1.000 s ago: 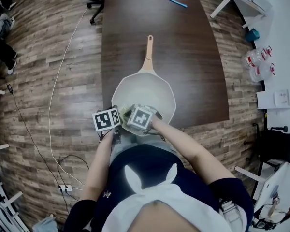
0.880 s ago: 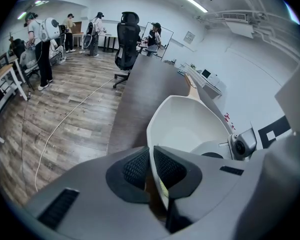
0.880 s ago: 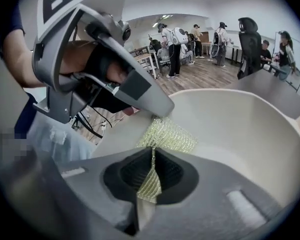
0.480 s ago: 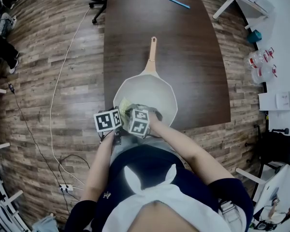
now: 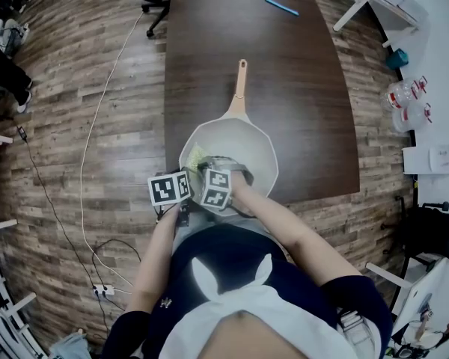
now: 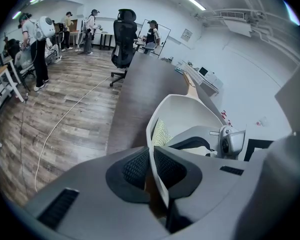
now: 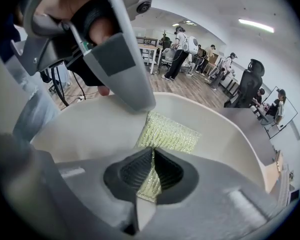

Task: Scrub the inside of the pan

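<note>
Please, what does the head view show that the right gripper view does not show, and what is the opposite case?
Only the head view shows the blue tool at the far end of the table, and the marker cubes on the left gripper and the right gripper. Only the right gripper view shows that gripper's jaws shut on the yellow scrubbing pad, which lies on the pan's inner surface. Both views show the white pan, the pad inside it, and the left gripper at the pan's rim.
</note>
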`<state>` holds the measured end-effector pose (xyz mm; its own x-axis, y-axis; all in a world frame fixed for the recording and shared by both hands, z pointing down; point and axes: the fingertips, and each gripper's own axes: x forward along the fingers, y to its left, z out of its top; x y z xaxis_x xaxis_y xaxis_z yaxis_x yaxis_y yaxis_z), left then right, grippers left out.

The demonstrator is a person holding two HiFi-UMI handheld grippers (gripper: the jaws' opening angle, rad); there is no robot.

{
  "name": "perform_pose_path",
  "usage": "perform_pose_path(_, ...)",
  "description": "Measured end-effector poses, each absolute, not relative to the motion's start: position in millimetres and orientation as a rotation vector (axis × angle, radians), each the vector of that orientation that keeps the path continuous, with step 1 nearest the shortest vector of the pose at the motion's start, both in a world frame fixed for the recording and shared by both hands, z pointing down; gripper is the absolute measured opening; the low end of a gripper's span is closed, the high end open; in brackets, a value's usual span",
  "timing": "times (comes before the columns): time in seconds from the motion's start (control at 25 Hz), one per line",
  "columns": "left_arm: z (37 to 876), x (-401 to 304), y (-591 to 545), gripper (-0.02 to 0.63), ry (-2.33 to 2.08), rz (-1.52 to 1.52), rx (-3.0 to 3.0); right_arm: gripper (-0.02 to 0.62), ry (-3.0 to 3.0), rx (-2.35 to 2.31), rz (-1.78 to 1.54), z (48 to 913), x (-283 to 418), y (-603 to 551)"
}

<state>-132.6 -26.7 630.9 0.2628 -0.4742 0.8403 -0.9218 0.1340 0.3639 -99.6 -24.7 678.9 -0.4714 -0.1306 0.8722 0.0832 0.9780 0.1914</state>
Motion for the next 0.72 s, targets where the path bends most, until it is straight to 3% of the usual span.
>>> perform_pose_path(0.72, 628.2, -133.6, -30.8, 0.031, -1.331, 0.569, 1.524, 0.018, -2.024, 0.167, -0.190, 678.6, -97.0, -61.3)
